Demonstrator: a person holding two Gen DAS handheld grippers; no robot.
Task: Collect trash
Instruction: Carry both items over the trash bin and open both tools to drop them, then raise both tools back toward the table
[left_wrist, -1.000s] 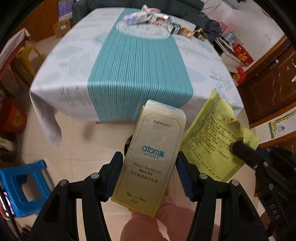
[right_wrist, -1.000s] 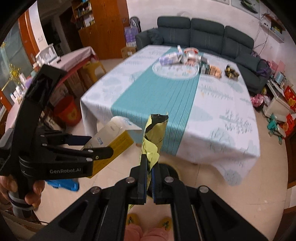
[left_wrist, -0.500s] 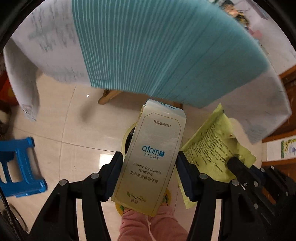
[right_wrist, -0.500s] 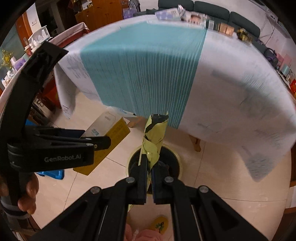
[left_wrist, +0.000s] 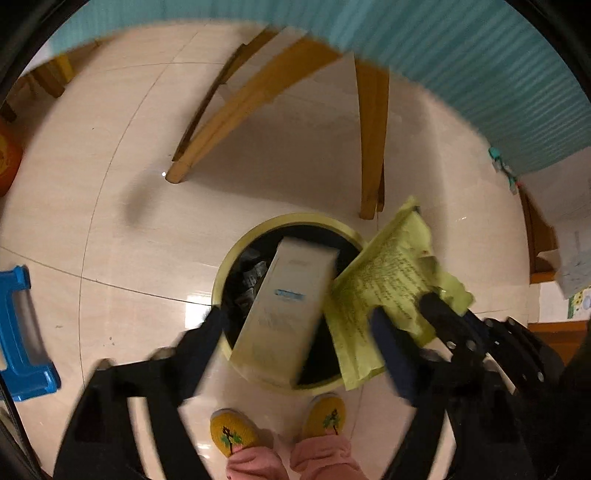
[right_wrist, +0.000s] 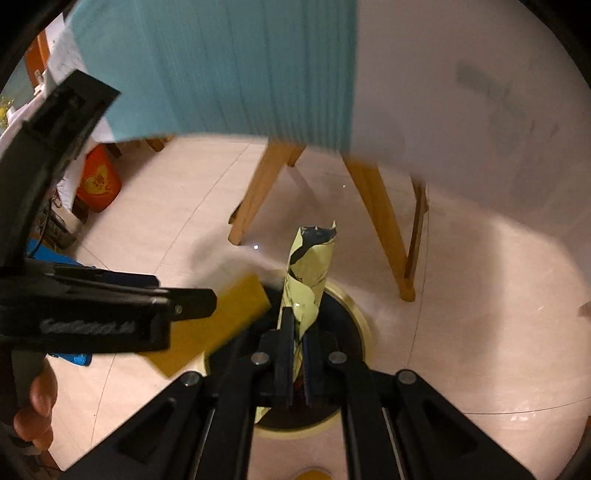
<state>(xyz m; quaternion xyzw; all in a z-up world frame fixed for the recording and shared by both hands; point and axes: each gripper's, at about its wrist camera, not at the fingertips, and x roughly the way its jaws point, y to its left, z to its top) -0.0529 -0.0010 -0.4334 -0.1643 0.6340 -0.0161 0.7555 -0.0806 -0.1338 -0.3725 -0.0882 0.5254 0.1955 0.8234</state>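
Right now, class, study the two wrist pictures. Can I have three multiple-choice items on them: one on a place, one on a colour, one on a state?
1. Where is the toothpaste box?
A. On the tablecloth
B. Over the mouth of the bin
C. On a blue stool

2. What colour is the pouch in the right claw?
A. Red
B. Blue
C. Yellow-green

3. How does the left claw stand?
A. Open
B. Shut on the box
C. Shut on the pouch

Answers:
1. B, since the bin's yellow rim and dark inside show all round the box.
2. C, since both views show it yellow-green.
3. A, since its two fingers stand well apart, with a gap on each side of the box.
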